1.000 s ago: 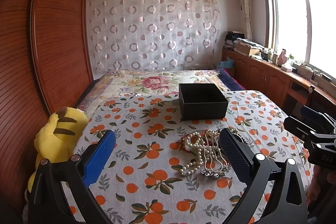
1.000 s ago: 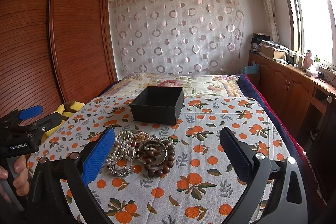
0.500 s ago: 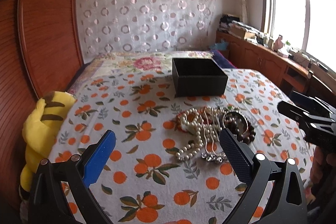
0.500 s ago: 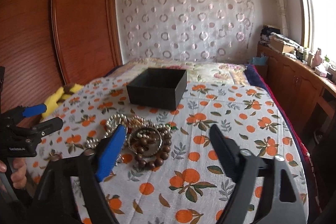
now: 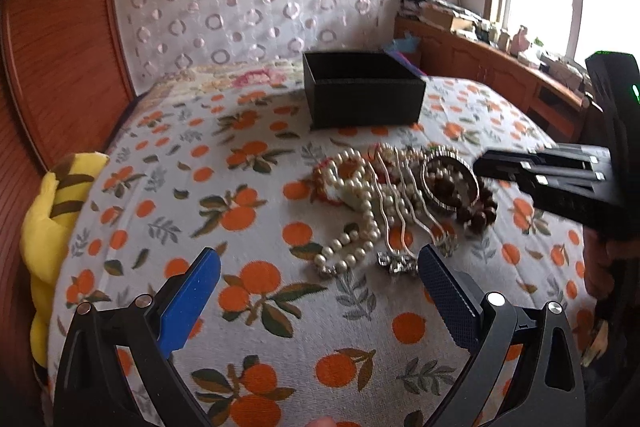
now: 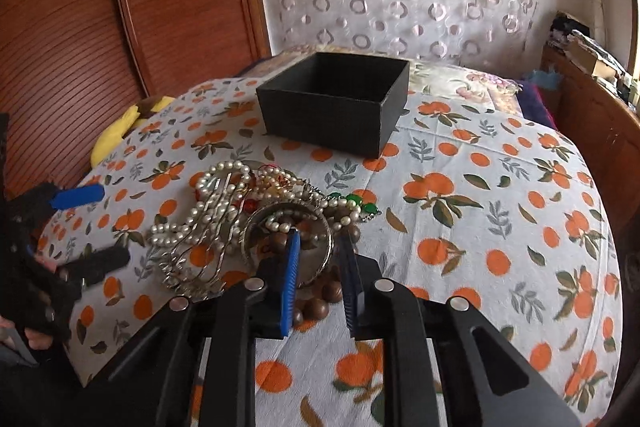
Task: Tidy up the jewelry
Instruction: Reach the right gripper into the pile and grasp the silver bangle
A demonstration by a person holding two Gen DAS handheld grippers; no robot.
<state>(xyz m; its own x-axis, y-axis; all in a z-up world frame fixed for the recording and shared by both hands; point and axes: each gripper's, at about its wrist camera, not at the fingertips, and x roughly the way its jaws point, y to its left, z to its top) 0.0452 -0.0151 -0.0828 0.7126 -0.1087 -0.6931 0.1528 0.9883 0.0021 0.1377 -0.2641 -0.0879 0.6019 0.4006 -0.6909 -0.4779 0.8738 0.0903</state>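
Your open black cardboard box looks unfilled, the tangled jewelry heap mid-bedspread unsorted; right gripper narrowed around the silver bangle, left gripper spread wide.

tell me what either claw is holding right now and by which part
Left claw is wide open, holding nothing. Right claw has narrowed around the silver metal bangle's near rim, over the brown wooden bead bracelet; a firm grip cannot be told.

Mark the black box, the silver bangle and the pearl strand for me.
black box (image 6: 324, 119), right wrist view, on its front wall.
silver bangle (image 5: 430, 187), left wrist view, on its near-left rim.
pearl strand (image 5: 370, 223), left wrist view, on the beads midway along it.
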